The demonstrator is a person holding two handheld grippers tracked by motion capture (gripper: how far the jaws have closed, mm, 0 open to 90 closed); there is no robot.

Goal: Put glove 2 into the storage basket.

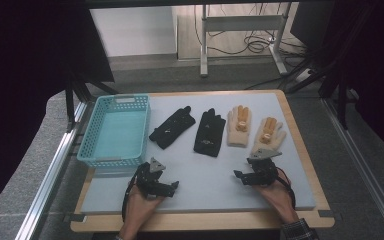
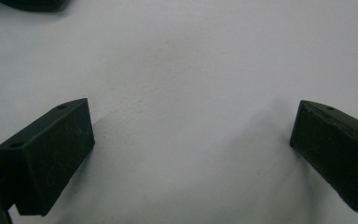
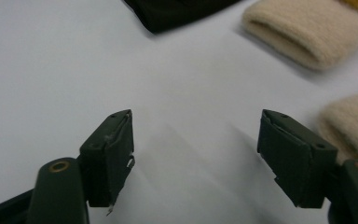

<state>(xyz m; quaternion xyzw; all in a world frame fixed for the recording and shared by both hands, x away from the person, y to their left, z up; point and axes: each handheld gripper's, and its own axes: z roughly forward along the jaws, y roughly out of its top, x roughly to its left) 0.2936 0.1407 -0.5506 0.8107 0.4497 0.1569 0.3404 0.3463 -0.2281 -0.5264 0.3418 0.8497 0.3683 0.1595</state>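
Gloves are lying in a row on the grey mat: two black gloves, then two cream gloves just ahead of the right gripper. Both the right and the left gripper are gaping wide, holding nothing.

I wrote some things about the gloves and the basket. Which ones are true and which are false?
1. The blue basket has a glove in it. False: it holds nothing.
2. Four gloves lie on the grey mat. True.
3. The right gripper holds a cream glove. False: its jaws are open, with nothing between them.
4. The two black gloves lie between the basket and the cream ones. True.
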